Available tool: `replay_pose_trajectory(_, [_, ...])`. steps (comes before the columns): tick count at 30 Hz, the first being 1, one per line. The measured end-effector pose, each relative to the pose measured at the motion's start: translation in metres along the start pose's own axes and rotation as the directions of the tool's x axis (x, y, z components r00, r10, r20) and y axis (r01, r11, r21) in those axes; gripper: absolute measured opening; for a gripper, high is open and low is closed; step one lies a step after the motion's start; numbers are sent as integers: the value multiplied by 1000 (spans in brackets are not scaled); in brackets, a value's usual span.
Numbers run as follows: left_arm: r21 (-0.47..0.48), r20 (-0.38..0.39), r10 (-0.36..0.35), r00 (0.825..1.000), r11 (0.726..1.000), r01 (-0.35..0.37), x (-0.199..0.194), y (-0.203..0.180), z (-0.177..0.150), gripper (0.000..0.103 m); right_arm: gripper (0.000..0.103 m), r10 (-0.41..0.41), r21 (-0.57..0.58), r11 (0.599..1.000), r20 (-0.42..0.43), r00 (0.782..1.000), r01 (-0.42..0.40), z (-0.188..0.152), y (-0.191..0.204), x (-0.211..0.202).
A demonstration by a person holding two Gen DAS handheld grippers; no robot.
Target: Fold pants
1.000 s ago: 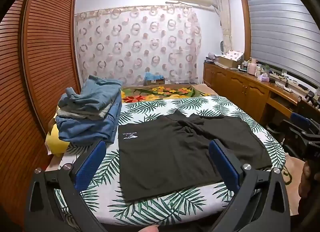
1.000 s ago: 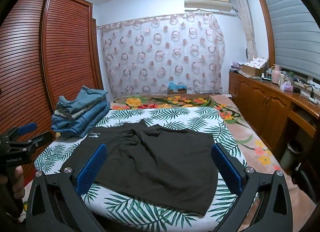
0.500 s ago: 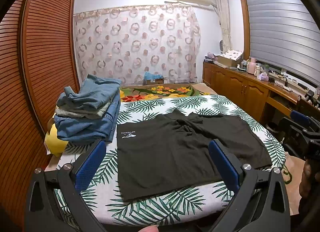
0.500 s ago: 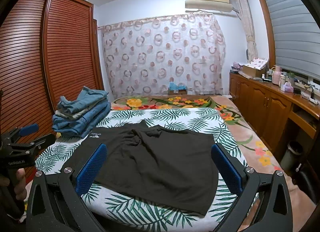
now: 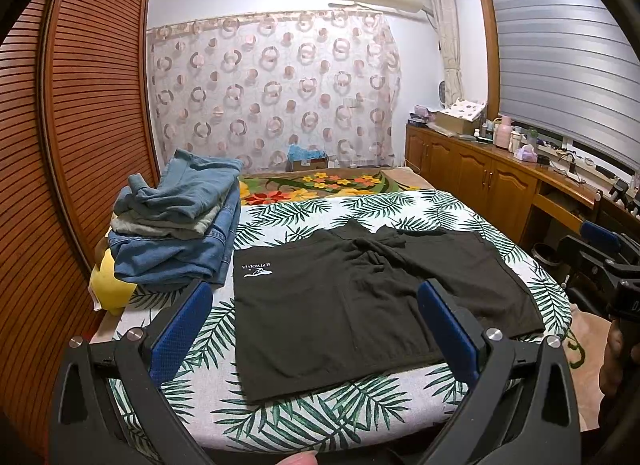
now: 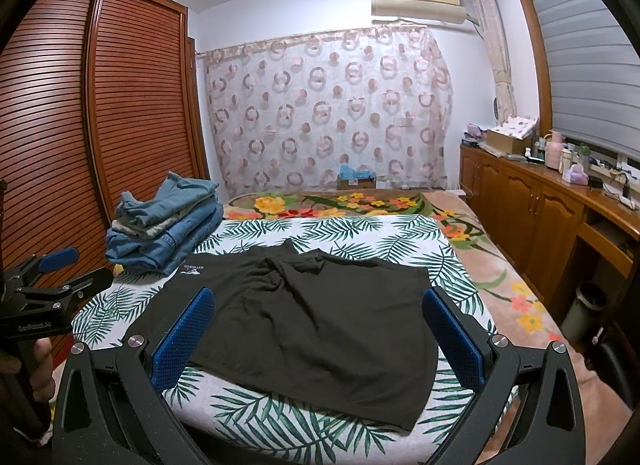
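A pair of dark shorts (image 5: 360, 297) (image 6: 304, 313) lies spread flat on the palm-leaf sheet of the bed, waistband toward me, with a white logo (image 5: 258, 269) near its left edge. My left gripper (image 5: 316, 329) hovers open above the near edge of the shorts, holding nothing. My right gripper (image 6: 318, 335) hangs open over the near right part of the shorts, also holding nothing. Each gripper shows at the edge of the other's view: the right one (image 5: 600, 249), the left one (image 6: 52, 277).
A stack of folded jeans and other clothes (image 5: 176, 221) (image 6: 164, 225) sits at the bed's left side, over something yellow (image 5: 110, 281). A slatted wardrobe (image 5: 80, 125) stands to the left, wooden cabinets (image 5: 492, 181) with clutter to the right. A small bin (image 6: 588, 305) stands on the floor.
Both views have shifted only slightly; the shorts lie as before and both grippers remain open.
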State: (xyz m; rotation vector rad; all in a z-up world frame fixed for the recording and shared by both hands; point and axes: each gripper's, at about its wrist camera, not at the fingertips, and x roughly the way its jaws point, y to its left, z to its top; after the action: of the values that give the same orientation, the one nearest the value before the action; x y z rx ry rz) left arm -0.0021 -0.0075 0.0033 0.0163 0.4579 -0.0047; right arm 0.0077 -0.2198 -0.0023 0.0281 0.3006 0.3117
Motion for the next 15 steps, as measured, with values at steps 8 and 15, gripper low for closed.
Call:
replay_pose_trajectory(8, [1, 2, -1, 1000, 1000, 1, 1, -3, -1, 103, 103, -2, -1, 1000, 2, 1000, 2, 1, 0, 1])
replay_pose_trajectory(15, [0, 2, -4, 1000, 1000, 4, 1, -4, -1, 103, 103, -1, -1, 1000, 2, 1000, 1, 1, -1, 1])
